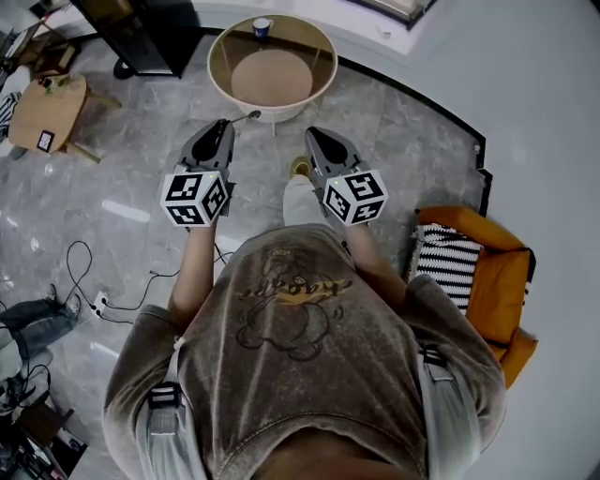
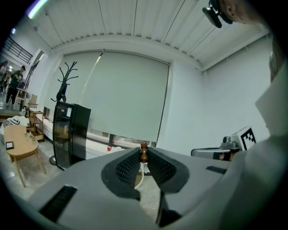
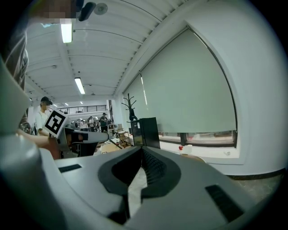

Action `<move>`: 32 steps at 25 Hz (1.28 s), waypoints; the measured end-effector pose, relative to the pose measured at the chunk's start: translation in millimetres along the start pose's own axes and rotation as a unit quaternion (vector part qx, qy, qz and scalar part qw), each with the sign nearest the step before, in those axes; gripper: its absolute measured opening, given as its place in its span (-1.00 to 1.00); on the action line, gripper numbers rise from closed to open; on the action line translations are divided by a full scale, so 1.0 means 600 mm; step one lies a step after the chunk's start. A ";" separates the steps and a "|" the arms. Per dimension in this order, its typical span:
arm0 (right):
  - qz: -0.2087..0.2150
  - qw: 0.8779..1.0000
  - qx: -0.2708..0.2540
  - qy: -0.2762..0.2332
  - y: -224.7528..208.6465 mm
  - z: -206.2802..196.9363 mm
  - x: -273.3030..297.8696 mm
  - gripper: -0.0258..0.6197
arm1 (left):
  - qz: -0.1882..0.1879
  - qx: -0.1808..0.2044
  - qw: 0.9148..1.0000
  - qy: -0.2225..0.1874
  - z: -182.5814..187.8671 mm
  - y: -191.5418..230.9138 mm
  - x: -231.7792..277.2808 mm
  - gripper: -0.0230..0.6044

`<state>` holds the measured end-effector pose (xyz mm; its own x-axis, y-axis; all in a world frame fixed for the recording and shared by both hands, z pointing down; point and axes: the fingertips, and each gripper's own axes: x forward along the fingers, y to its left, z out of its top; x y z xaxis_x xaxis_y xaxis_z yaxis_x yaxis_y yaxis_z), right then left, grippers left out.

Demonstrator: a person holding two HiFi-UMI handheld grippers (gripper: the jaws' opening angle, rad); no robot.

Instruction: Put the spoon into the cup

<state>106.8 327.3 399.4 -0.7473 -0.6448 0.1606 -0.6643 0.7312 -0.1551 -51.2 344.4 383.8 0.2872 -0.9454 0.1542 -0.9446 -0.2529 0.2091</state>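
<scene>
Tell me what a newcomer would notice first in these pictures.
In the middle of the head view, two grey grippers reach forward: the left gripper clamps a spoon, and the right gripper is shut and empty. Ahead stands a round table with a small cup at its far edge, and a bright orange armchair sits at the right.

Spoon [image 2: 144,152]: I see a slim piece with a brown knobbed end, pinched in left gripper [image 2: 143,158] | Cup [image 1: 262,28]: small, blue, upright, far edge of round table [image 1: 214,75]
</scene>
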 end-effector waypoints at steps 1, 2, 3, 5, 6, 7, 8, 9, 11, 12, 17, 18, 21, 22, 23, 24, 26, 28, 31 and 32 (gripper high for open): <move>0.000 1.000 0.000 0.000 -0.004 0.002 0.006 -0.86 | 0.000 -0.001 1.000 0.000 0.002 0.004 0.006 -0.74; 0.000 1.000 0.001 0.001 -0.007 0.003 0.013 -0.86 | 0.000 -0.001 1.000 0.000 0.003 0.009 0.012 -0.74; -0.001 1.000 0.002 0.002 -0.012 0.003 0.019 -0.86 | 0.000 -0.002 1.000 0.001 0.004 0.013 0.018 -0.74; -0.003 1.000 0.005 0.004 -0.023 0.003 0.034 -0.86 | -0.001 -0.004 1.000 0.002 0.006 0.021 0.032 -0.74; -0.004 1.000 0.007 0.005 -0.030 0.004 0.042 -0.86 | -0.001 -0.004 1.000 0.004 0.007 0.025 0.040 -0.75; -0.005 1.000 0.008 0.005 -0.036 0.005 0.049 -0.86 | -0.001 -0.005 1.000 0.005 0.007 0.029 0.048 -0.74; -0.006 1.000 0.009 0.005 -0.042 0.006 0.056 -0.86 | -0.002 -0.005 1.000 0.006 0.008 0.033 0.055 -0.74; -0.007 1.000 0.010 0.005 -0.047 0.007 0.062 -0.86 | -0.002 -0.006 1.000 0.008 0.009 0.037 0.061 -0.74; -0.009 1.000 0.012 0.006 -0.057 0.010 0.076 -0.86 | -0.001 -0.007 1.000 0.010 0.011 0.047 0.074 -0.74; -0.009 1.000 0.013 0.007 -0.063 0.011 0.084 -0.86 | -0.001 -0.007 1.000 0.011 0.012 0.052 0.082 -0.74; -0.008 1.000 0.016 0.010 -0.096 0.014 0.124 -0.86 | -0.001 -0.005 1.000 0.013 0.017 0.071 0.129 -0.74; -0.006 1.000 0.016 0.011 -0.102 0.015 0.132 -0.86 | -0.001 -0.005 1.000 0.013 0.019 0.074 0.139 -0.74; -0.004 1.000 0.018 0.012 -0.123 0.024 0.156 -0.86 | -0.003 -0.004 1.000 0.016 0.028 0.081 0.170 -0.74; -0.003 1.000 0.018 0.012 -0.130 0.028 0.164 -0.86 | -0.003 -0.005 1.000 0.017 0.031 0.083 0.180 -0.74; -0.002 1.000 0.018 0.012 -0.137 0.033 0.172 -0.86 | -0.004 -0.006 1.000 0.018 0.034 0.085 0.189 -0.74; -0.001 1.000 0.018 0.011 -0.143 0.038 0.179 -0.86 | -0.004 -0.007 1.000 0.019 0.038 0.088 0.199 -0.75; 0.000 1.000 0.018 0.012 -0.157 0.048 0.192 -0.86 | -0.004 -0.009 1.000 0.021 0.046 0.092 0.218 -0.74; 0.001 1.000 0.018 0.013 -0.174 0.057 0.204 -0.86 | -0.003 -0.009 1.000 0.021 0.056 0.094 0.240 -0.74; 0.004 1.000 0.019 0.015 -0.201 0.070 0.222 -0.86 | -0.003 -0.008 1.000 0.019 0.071 0.097 0.274 -0.74; 0.006 1.000 0.019 0.016 -0.210 0.075 0.229 -0.86 | -0.002 -0.008 1.000 0.019 0.076 0.100 0.286 -0.74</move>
<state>87.0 136.4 397.4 -0.7544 -0.6286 0.1889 -0.6562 0.7291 -0.1946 -65.7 157.9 378.6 0.2967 -0.9360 0.1893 -0.9409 -0.2526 0.2254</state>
